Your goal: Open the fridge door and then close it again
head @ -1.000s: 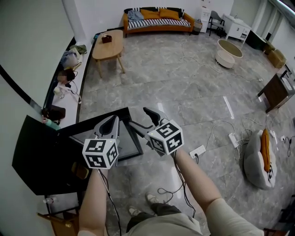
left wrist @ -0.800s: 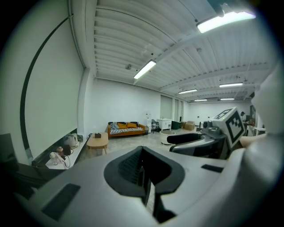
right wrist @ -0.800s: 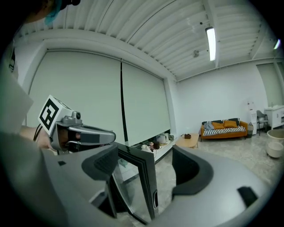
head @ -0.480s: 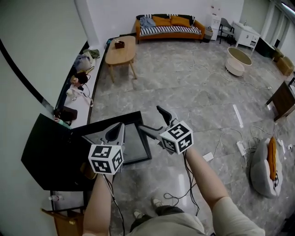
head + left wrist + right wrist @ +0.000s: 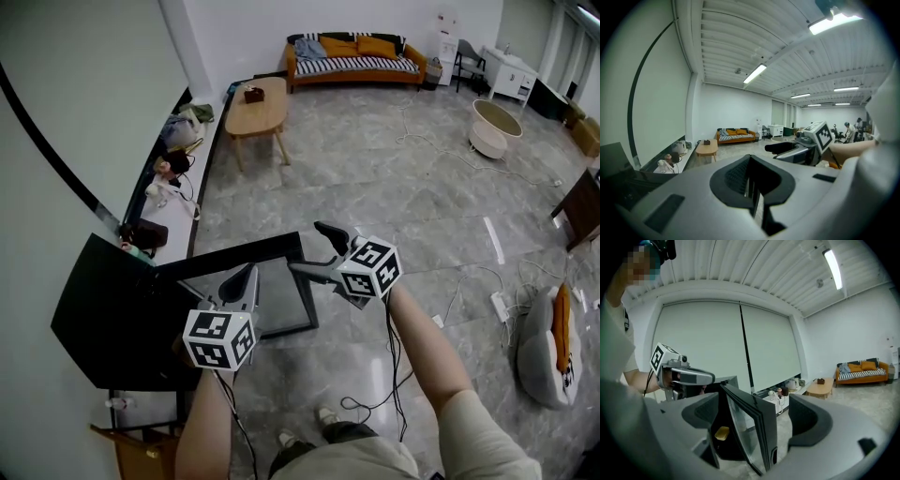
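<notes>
A small black fridge stands at the left against the wall. Its glass door is swung open toward the room. My right gripper is open; its jaws have just been opening. The door's free edge stands between the right gripper's wide jaws, clear of both pads. My left gripper is shut on nothing and hovers over the top of the open door. From its own view the left gripper looks out at the room, with the right gripper ahead. A yellow item lies inside the fridge.
A low white shelf with bags and small items runs along the left wall. A wooden coffee table and an orange sofa are farther back. Cables and a power strip lie on the marble floor at the right.
The right gripper's jaws have widened and now stand off the door's edge. Both hands have drifted a little along the door. The door stays open.
</notes>
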The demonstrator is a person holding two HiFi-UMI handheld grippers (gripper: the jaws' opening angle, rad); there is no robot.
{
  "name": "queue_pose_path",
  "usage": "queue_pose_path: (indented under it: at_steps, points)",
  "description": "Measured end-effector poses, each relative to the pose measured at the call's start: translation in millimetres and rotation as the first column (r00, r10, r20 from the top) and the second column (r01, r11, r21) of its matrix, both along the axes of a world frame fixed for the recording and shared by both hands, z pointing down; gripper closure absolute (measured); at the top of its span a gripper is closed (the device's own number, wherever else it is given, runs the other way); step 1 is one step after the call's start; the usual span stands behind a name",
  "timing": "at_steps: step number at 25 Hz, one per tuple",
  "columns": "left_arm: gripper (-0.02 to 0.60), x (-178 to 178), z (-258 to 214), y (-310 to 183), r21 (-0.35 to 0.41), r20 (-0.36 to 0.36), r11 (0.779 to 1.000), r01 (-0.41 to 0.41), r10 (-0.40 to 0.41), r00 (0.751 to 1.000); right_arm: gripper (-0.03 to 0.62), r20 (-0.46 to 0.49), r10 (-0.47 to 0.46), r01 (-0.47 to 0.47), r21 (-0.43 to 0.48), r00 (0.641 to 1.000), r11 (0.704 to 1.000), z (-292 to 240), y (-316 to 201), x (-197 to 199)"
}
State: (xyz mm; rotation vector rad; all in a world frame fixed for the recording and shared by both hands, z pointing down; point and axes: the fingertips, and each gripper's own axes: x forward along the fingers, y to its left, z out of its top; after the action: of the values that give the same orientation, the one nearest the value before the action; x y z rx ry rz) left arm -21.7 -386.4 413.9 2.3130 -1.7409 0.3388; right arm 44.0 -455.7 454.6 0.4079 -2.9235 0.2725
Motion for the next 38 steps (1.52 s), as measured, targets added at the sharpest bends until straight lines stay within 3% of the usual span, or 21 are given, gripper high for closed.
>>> queue_pose_path:
  at_steps: [5, 17, 20, 27, 30, 33, 38]
  points:
    - [0.575, -10, 8, 7, -0.013, -0.001, 1.0, 0.008, -0.008, 1.0, 0.191, -0.042, -0.089, 0.089, -0.017, 0.995, 0.996, 19, -4, -18]
    - [0.575, -37, 29, 19, -0.05, -0.03, 0.999, 0.018, -0.02, 0.999, 0.192, 0.012, -0.281, 0.281, -0.074, 0.96, 0.957, 33, -16, -47]
    - [0.575, -43, 33, 22, -0.059, -0.036, 0.998, 0.027, -0.029, 0.999, 0.192, -0.011, -0.323, 0.322, -0.059, 0.946, 0.945, 33, -15, -53]
    - [0.575, -45, 39, 23, -0.065, -0.039, 0.997, 0.029, -0.032, 0.999, 0.194, -0.096, -0.376, 0.375, -0.028, 0.922, 0.927, 47, -6, -67]
    - [0.575, -42, 38, 24, -0.065, -0.036, 0.998, 0.021, -0.023, 0.999, 0.2, -0.089, -0.36, 0.357, -0.044, 0.929, 0.933, 50, -8, -64]
    - [0.575, -45, 42, 27, -0.069, -0.038, 0.998, 0.017, -0.019, 0.999, 0.316, -0.087, -0.331, 0.329, -0.039, 0.939, 0.943, 51, -13, -64]
    - [0.575, -44, 41, 30, -0.075, -0.023, 0.997, 0.02, -0.022, 0.999, 0.336, -0.089, -0.339, 0.338, -0.027, 0.937, 0.941, 49, -11, -59]
